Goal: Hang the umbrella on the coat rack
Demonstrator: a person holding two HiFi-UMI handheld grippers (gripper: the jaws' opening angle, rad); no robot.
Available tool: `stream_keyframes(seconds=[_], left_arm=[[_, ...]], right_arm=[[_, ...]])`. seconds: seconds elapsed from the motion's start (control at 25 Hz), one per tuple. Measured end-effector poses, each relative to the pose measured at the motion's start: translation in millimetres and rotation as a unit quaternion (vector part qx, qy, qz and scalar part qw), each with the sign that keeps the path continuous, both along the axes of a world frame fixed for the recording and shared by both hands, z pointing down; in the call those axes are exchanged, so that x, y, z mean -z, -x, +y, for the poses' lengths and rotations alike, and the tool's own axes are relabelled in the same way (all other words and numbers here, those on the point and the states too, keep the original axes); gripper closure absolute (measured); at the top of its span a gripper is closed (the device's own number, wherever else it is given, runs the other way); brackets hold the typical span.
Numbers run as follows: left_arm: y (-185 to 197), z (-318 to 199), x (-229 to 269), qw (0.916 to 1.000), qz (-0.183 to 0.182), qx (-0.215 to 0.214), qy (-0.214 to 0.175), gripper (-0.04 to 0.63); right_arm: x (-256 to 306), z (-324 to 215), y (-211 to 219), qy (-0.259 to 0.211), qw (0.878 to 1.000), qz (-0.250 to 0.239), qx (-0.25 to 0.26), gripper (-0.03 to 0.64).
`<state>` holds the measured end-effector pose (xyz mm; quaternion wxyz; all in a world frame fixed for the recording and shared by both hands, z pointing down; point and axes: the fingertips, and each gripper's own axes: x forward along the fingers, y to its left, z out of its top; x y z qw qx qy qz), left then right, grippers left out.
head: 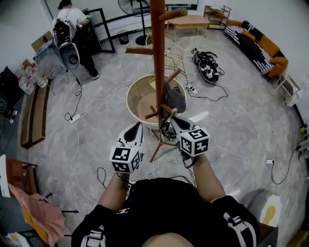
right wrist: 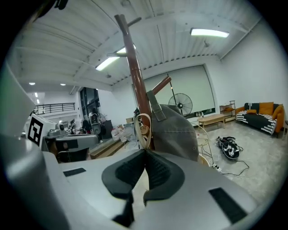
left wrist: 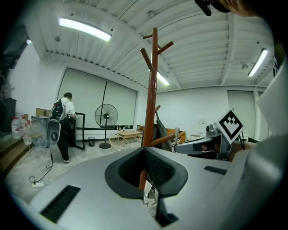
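Observation:
The brown wooden coat rack (head: 158,58) rises straight in front of me, with pegs sticking out at several heights. A grey folded umbrella (head: 175,99) hangs against the pole beside a lower peg. In the right gripper view the grey umbrella (right wrist: 175,130) fills the middle, next to the coat rack (right wrist: 135,63). Its cream strap loop (right wrist: 135,128) runs into the tips of my right gripper (right wrist: 145,150), which is shut on it. My right gripper (head: 173,118) is close under the umbrella. My left gripper (head: 136,126) is shut and holds nothing, pointing at the coat rack (left wrist: 150,90).
A round wooden tub (head: 140,99) stands behind the rack's base, with cables across the floor. A person (head: 72,24) works at the back left near a fan (head: 135,7). A low table (head: 190,20), a black bag (head: 207,65) and a sofa (head: 256,41) lie farther back.

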<state>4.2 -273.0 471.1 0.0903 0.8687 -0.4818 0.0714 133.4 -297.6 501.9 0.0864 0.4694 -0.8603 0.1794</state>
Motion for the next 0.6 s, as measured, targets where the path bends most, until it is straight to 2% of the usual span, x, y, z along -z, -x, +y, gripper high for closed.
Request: stream_keyframes(seconds=[0.2,0.6], left_arm=[[5,2,-7,0.9995,-0.004,0.030,0.004,0.578],[16,10,-9,0.9981,-0.013,0.060,0.009,0.578]], right_arm=[[-12,-5,4,0.009,1.000,0.003,0.026,0.598],[-20,-19,15,0.019,0.999,0.014,0.044,0.598]])
